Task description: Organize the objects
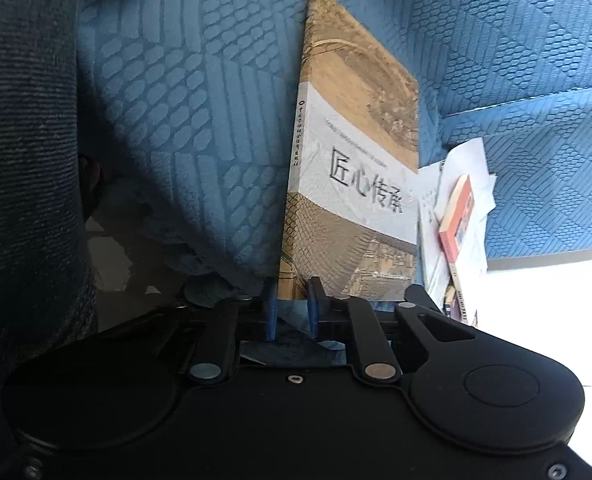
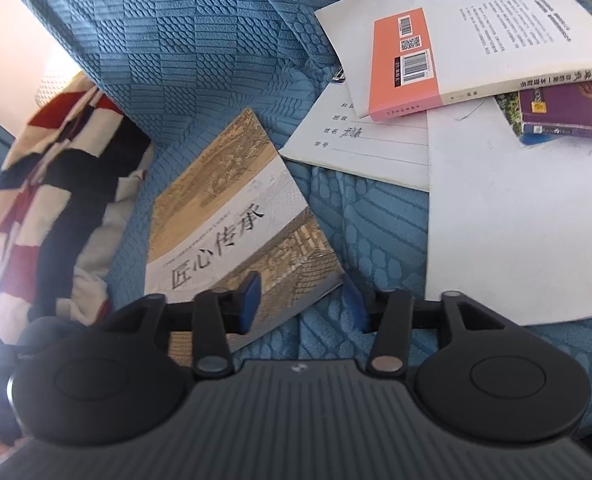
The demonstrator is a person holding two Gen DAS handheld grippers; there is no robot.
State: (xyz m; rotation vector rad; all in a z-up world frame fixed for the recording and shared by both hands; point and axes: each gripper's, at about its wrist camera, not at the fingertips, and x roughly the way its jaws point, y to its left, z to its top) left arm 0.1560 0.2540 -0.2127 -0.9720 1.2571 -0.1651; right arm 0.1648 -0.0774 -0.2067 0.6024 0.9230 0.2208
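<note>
A paperback book (image 1: 356, 184) with a tan and white cover and black characters lies on the blue textured cover (image 1: 183, 120). In the left wrist view my left gripper (image 1: 291, 308) is at its near spine corner. The blue pads (image 1: 270, 308) sit close together with that corner pinched between them. In the right wrist view the same book (image 2: 231, 220) lies flat. My right gripper (image 2: 302, 304) is open at its near right corner. One blue pad (image 2: 249, 300) hovers over the cover, and the other stands beyond the book's edge on the fabric.
A loose pile lies right of the book: an orange booklet (image 2: 402, 64), a white book (image 2: 516, 40), a purple book (image 2: 568, 108) and white sheets (image 2: 496, 220). A red, white and black striped knit (image 2: 55, 184) lies to the left. A dark knit sleeve (image 1: 23, 160) fills the left wrist view's left side.
</note>
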